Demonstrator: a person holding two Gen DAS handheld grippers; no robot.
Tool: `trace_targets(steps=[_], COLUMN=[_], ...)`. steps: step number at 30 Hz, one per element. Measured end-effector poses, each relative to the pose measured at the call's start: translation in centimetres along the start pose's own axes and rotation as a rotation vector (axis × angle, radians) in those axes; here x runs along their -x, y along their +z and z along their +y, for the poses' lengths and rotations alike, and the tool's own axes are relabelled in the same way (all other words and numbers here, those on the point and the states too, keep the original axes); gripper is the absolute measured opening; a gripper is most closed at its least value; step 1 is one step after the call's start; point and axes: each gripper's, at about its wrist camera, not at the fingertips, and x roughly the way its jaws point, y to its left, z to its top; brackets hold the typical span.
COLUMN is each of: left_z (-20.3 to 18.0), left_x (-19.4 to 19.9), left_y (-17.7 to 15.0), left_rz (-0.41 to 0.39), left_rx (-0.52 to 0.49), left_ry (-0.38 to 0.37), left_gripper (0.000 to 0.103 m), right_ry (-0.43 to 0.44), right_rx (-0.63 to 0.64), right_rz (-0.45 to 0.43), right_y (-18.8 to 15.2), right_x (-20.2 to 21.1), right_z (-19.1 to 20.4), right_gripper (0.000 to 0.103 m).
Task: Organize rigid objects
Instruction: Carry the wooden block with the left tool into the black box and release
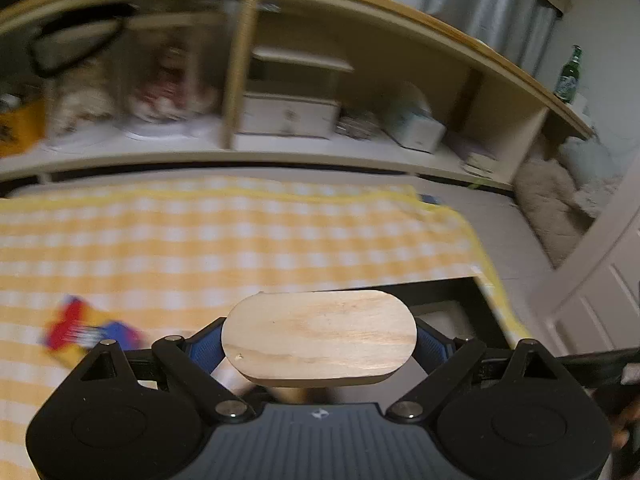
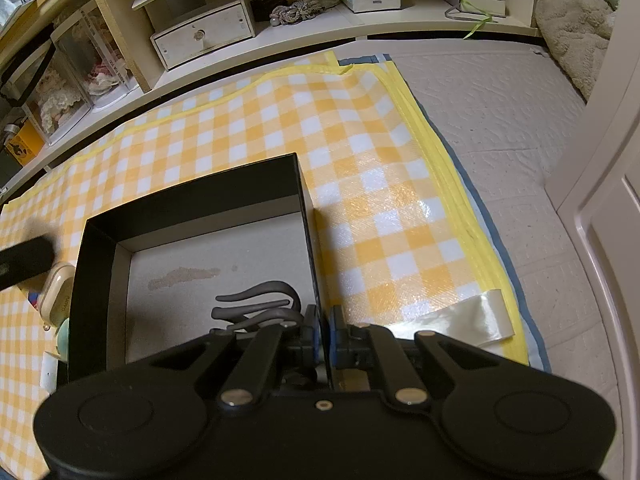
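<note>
Fingers of my left gripper (image 1: pixel 319 344) are pinching a wooden oval piece (image 1: pixel 319 336); right gripper (image 2: pixel 324 334) is clamping the black box (image 2: pixel 192 200) wall. Next, I am judging: lowering the piece inside.

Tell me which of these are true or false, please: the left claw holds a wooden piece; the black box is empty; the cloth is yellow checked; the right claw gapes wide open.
1. The left gripper holds an oval wooden piece. True.
2. The black box is empty. False: a dark curved hook-like item lies inside.
3. The cloth is yellow-and-white checked. True.
4. The right gripper gapes wide open. False: its jaws are pinched on the box's wall.
</note>
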Motion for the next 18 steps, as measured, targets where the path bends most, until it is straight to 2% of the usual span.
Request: trace_targets(steps=[5, 8, 18], left_z=[-4.8, -6.5, -7.9], left_x=[-4.0, -6.5, -11.5], left_y=[-0.1, -0.3, -0.3], left_rz=[0.042, 0.072, 0.1], left_rx=[0.005, 0.006, 0.11], left_ry=[-0.078, -0.077, -0.117], left_gripper=[0.093, 0.093, 0.093], right_ry=[0.003, -0.001, 0.001], right_rx=[-0.004, 0.005, 0.015], right_rz=[-0.005, -0.011, -0.02], right_y=[-0.1, -0.2, -0.3], right_x=[0.0, 0.0, 0.0], right_z=[0.0, 0.2, 0.3], right_gripper=[0.006, 0.006, 0.005])
